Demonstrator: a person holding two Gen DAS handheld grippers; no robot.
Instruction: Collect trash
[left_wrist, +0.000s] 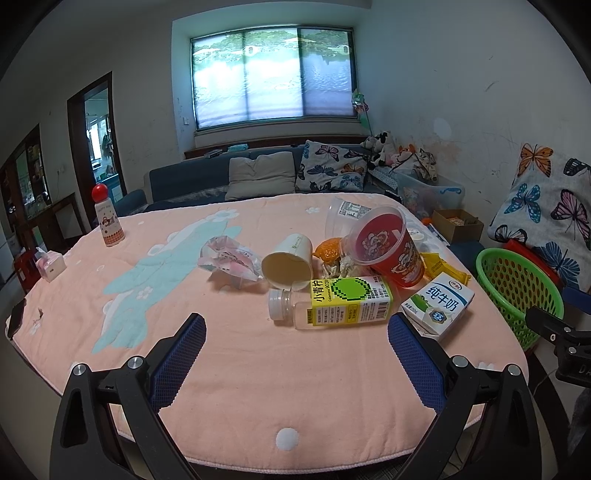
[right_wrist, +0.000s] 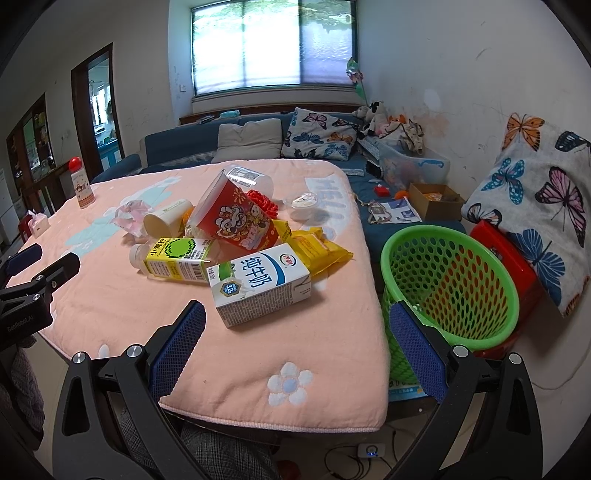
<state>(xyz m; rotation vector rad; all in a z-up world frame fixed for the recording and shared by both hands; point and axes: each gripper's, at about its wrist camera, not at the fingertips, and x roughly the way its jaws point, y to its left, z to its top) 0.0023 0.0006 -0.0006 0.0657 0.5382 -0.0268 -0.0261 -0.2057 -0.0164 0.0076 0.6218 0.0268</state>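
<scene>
Both my grippers, left (left_wrist: 295, 332) and right (right_wrist: 297, 319), spread empty; white-blue milk carton (right_wrist: 260, 284) near tabletop's right edge, just ahead of right fingers.

Your left hand-held gripper (left_wrist: 295, 332) and right hand-held gripper (right_wrist: 297, 319) have black frames, silver screws and blue textured pads (right_wrist: 177, 347); you wear grey checked fabric.

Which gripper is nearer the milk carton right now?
Right. The right gripper sits open just short of the milk carton, nearly centred on it. The left gripper, also open, is further left, facing the yellow-labelled bottle, with the carton off by its right finger.
</scene>
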